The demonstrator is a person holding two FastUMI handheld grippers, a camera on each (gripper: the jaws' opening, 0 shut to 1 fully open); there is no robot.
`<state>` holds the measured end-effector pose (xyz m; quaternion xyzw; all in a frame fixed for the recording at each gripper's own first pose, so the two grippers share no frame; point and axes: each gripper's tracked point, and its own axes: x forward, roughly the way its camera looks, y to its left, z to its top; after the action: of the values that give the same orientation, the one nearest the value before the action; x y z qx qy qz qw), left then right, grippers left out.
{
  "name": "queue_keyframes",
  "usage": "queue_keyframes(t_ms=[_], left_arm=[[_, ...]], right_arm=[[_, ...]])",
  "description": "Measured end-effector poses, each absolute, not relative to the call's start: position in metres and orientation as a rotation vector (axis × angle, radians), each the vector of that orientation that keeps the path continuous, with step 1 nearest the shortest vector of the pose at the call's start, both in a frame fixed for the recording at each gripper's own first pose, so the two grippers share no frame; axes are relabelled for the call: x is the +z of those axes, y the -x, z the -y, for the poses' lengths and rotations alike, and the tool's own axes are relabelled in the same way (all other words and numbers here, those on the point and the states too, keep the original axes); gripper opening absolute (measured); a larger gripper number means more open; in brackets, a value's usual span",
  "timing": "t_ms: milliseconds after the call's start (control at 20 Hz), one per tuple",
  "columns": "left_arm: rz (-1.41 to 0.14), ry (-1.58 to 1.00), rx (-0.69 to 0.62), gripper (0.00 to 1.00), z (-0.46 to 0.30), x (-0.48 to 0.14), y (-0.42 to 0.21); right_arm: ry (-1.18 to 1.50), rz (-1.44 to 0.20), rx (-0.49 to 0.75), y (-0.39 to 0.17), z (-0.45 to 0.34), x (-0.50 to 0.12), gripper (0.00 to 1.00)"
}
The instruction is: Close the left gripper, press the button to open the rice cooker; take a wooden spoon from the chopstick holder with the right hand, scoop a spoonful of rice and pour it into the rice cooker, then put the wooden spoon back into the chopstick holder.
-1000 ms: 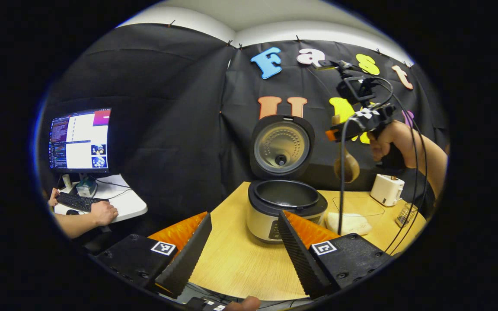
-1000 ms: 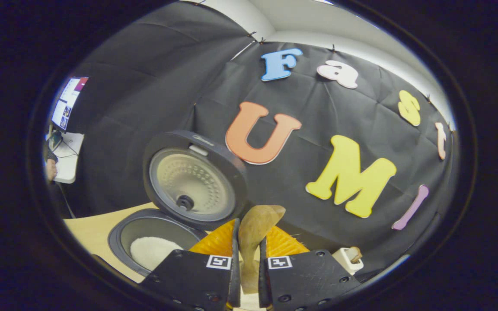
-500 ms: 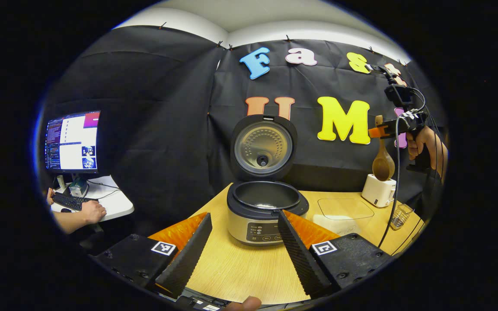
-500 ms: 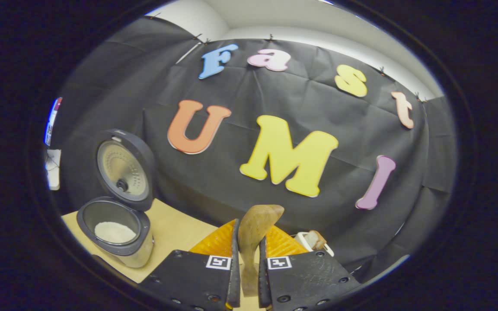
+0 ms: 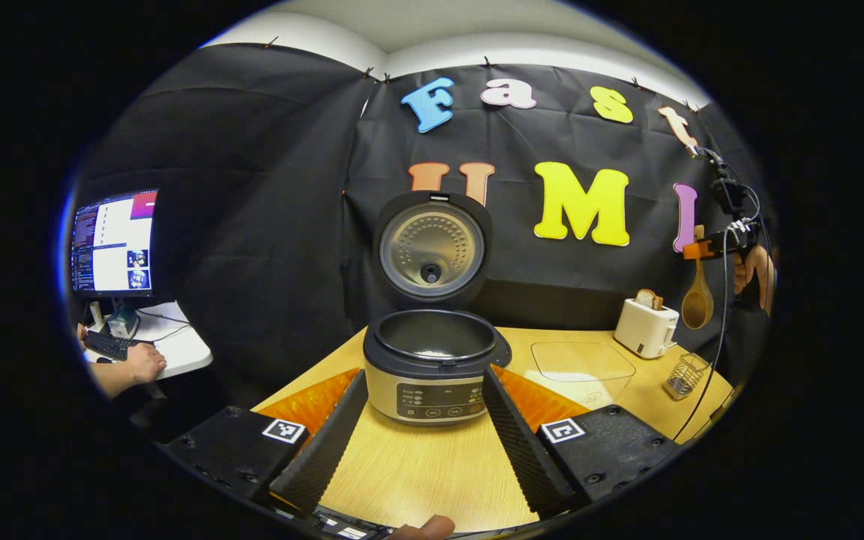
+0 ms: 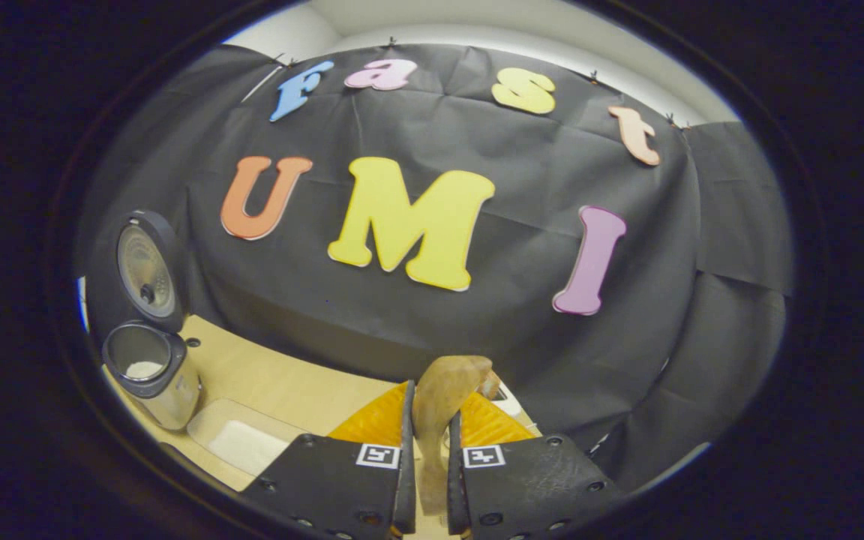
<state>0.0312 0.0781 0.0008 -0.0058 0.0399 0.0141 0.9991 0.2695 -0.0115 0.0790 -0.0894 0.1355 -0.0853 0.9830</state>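
- The wooden spoon (image 5: 697,300) hung bowl-down from your right tongs (image 6: 427,480), well off to the right of the rice cooker (image 5: 432,364) and above the wire chopstick holder (image 5: 685,374); a second earlier it had been up beside the cooker's raised lid.
- In the right gripper view the cooker had slid far to the left, and white rice lay in its pot. I'd judge the pour was done and you were on the return leg, with only the drop into the holder left.
- Your right tongs were pressed nearly together, both fingers pinching the spoon's handle between them, as they had been throughout that second.
- Your left tongs (image 5: 424,435) were spread wide over the tabletop (image 5: 417,480), holding and touching nothing, with the cooker's control panel framed between the fingers.
- The shallow tray (image 6: 241,444) of rice sat just beside the cooker, and a small white toaster (image 5: 646,328) stood near the holder.
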Motion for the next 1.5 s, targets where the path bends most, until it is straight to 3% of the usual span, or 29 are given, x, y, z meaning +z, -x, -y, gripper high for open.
queue_keyframes(t_ms=[550,950,1250,1500], left_arm=[[-0.079,0.024,-0.028,0.98,-0.053,-0.001,-0.031],[-0.065,0.034,-0.030,0.98,-0.050,0.005,-0.026],[-0.043,0.036,-0.039,0.98,-0.042,0.012,-0.021],[-0.031,0.036,-0.044,0.98,-0.034,0.016,-0.018]], right_arm=[[0.046,-0.414,-0.269,-0.258,0.100,-0.018,0.17],[-0.116,-0.491,-0.272,-0.259,0.131,-0.058,0.18],[-0.182,-0.522,-0.274,-0.257,0.137,-0.071,0.28],[-0.153,-0.457,-0.308,-0.254,0.154,-0.052,0.39]])
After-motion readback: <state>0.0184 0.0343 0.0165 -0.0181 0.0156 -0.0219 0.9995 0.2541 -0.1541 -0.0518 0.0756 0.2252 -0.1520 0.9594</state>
